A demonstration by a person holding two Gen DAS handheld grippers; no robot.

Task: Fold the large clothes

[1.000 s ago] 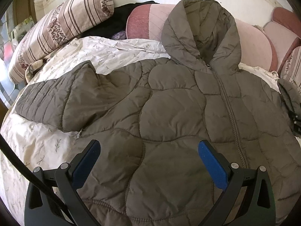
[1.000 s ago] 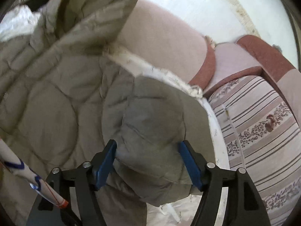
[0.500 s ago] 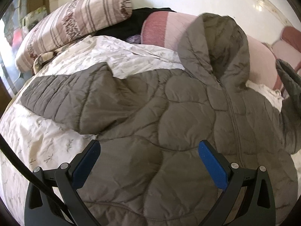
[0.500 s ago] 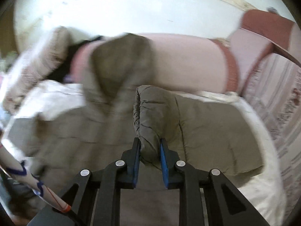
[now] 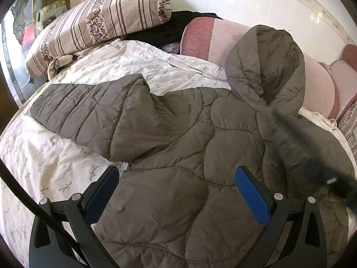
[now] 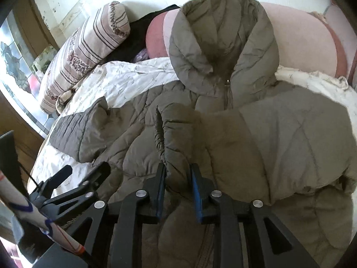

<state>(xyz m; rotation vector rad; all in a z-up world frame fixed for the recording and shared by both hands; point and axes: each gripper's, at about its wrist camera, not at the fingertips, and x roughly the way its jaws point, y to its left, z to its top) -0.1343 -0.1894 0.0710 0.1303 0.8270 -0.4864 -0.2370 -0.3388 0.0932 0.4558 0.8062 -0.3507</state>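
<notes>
Clearly the grey-brown quilted hooded jacket (image 5: 178, 160) lay front up on the bed's floral quilt (image 5: 138, 64), its long axis running from my tongs away to the hood (image 6: 223, 40) propped against the pink headboard (image 5: 316, 89). My right tongs (image 6: 177, 189) were pinched narrow on the gathered cuff (image 6: 171, 138) of the right sleeve, which already crossed the chest toward the zipper. My left tongs (image 5: 178, 192) gaped wide over the hem, holding nothing. I judged the other sleeve (image 5: 89, 109), stretched out flat to the left, to be nearer my left tongs. A striped pillow (image 5: 100, 24) sat beyond. I could read no labels or writing.
</notes>
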